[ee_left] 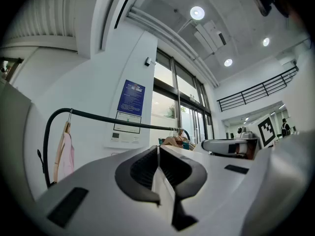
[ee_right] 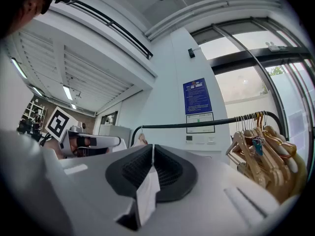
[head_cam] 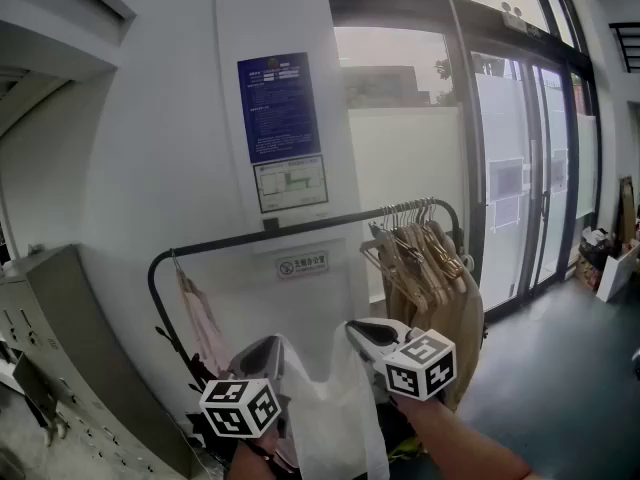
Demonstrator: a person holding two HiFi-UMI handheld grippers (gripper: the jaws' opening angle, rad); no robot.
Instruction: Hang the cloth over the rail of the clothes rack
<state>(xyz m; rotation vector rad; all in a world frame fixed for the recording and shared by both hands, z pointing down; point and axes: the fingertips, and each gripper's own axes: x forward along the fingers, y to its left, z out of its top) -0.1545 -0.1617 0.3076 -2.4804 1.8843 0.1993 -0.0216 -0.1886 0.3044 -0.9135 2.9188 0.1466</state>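
Note:
A white cloth [head_cam: 322,403] hangs stretched between my two grippers, below and in front of the black rail [head_cam: 300,232] of the clothes rack. My left gripper [head_cam: 270,348] is shut on the cloth's left top edge. My right gripper [head_cam: 358,330] is shut on its right top edge. In the left gripper view the jaws [ee_left: 158,149] pinch a thin white fold of cloth [ee_left: 163,186], with the rail [ee_left: 123,120] beyond. The right gripper view shows its jaws [ee_right: 153,147] closed on a white cloth corner [ee_right: 147,191], the rail [ee_right: 206,124] ahead.
A pink garment [head_cam: 203,330] hangs at the rail's left end. Several wooden hangers [head_cam: 425,253] with beige clothing crowd its right end. A white wall with a blue notice [head_cam: 279,106] stands behind the rack, glass doors [head_cam: 520,168] to the right, grey lockers [head_cam: 50,368] to the left.

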